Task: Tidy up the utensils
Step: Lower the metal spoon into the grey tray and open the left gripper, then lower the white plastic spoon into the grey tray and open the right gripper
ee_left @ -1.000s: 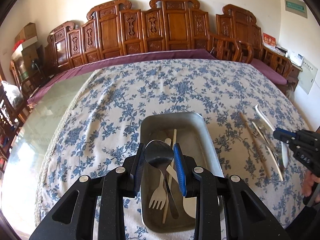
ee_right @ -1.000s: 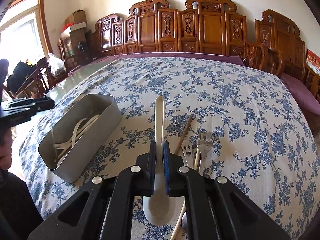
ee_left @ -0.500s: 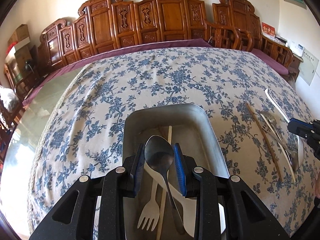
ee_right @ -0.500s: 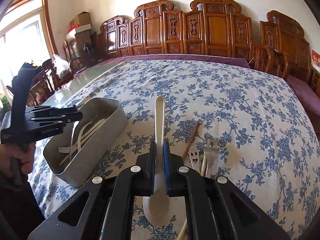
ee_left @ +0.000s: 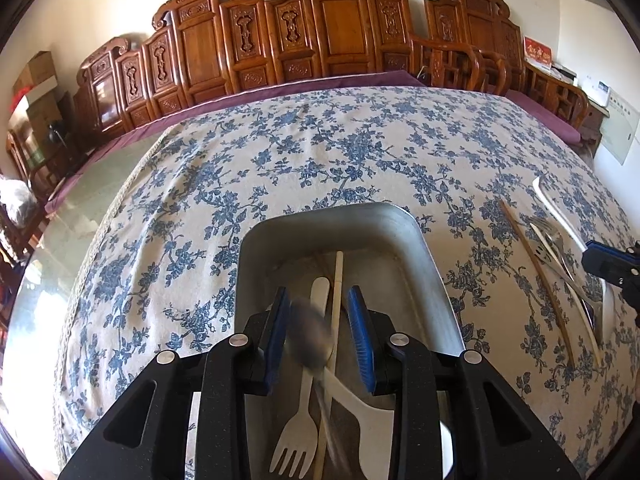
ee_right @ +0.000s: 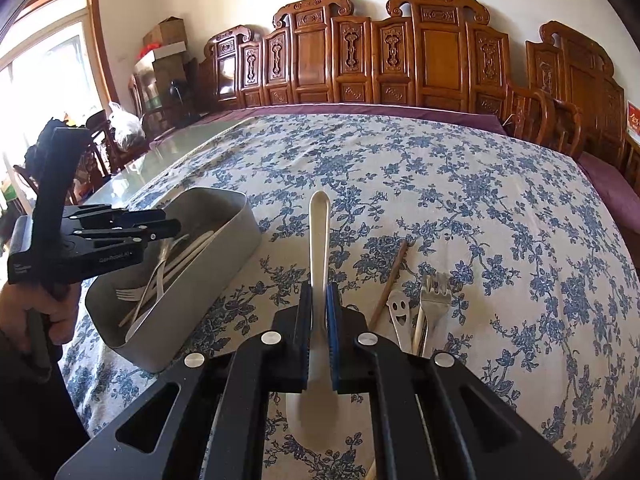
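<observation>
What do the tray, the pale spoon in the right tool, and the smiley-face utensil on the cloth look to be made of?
Tray: brushed metal, likely steel or aluminium, given its dull grey sheen and soft reflections.
Pale spoon, clamped in the right tool: matte off-white with no glint, so probably plastic, possibly a plant-fibre composite.
Smiley-face utensil: polished metal, going by its bright shine around the cut-out face.

Left gripper (ee_left: 320, 332) fingers spread, right gripper (ee_right: 319, 312) fingers clamped
</observation>
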The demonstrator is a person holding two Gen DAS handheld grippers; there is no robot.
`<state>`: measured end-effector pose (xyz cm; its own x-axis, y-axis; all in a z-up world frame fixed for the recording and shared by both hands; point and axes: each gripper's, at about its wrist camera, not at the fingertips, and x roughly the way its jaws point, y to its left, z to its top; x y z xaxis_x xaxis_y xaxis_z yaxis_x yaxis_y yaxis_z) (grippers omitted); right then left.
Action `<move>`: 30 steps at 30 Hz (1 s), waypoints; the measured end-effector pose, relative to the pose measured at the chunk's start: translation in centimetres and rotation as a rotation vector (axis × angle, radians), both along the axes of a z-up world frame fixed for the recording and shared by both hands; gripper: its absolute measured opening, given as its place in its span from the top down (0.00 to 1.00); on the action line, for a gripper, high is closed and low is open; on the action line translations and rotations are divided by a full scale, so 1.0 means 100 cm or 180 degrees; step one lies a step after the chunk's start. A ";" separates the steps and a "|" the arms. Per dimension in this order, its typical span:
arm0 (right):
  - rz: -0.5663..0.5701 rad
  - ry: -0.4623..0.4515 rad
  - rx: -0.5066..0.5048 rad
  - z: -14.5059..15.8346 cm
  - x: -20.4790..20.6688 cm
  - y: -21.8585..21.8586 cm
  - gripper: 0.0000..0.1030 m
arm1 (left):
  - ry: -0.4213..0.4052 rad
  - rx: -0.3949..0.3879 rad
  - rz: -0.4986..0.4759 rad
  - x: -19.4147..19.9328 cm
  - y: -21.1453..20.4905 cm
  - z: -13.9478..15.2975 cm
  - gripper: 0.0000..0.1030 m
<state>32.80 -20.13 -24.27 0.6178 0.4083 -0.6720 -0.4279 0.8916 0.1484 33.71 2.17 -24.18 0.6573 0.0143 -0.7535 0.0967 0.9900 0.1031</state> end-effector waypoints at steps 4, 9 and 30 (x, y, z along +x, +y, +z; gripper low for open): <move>0.0008 -0.0001 -0.0003 0.000 -0.002 0.004 0.92 | -0.0042 -0.0073 0.0018 -0.009 0.005 0.008 0.70; 0.0021 -0.0018 0.0032 0.005 -0.007 0.012 0.92 | -0.0114 -0.0134 0.0042 -0.027 0.012 0.020 0.69; 0.0287 0.0136 0.0338 0.042 -0.033 0.098 0.92 | -0.0168 -0.0414 0.0252 -0.069 0.067 0.041 0.62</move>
<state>29.48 -10.29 -20.10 0.5472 0.5311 -0.6469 -0.4969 0.8281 0.2596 26.85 8.82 -20.09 0.6966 -0.0277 -0.7169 0.0156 0.9996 -0.0235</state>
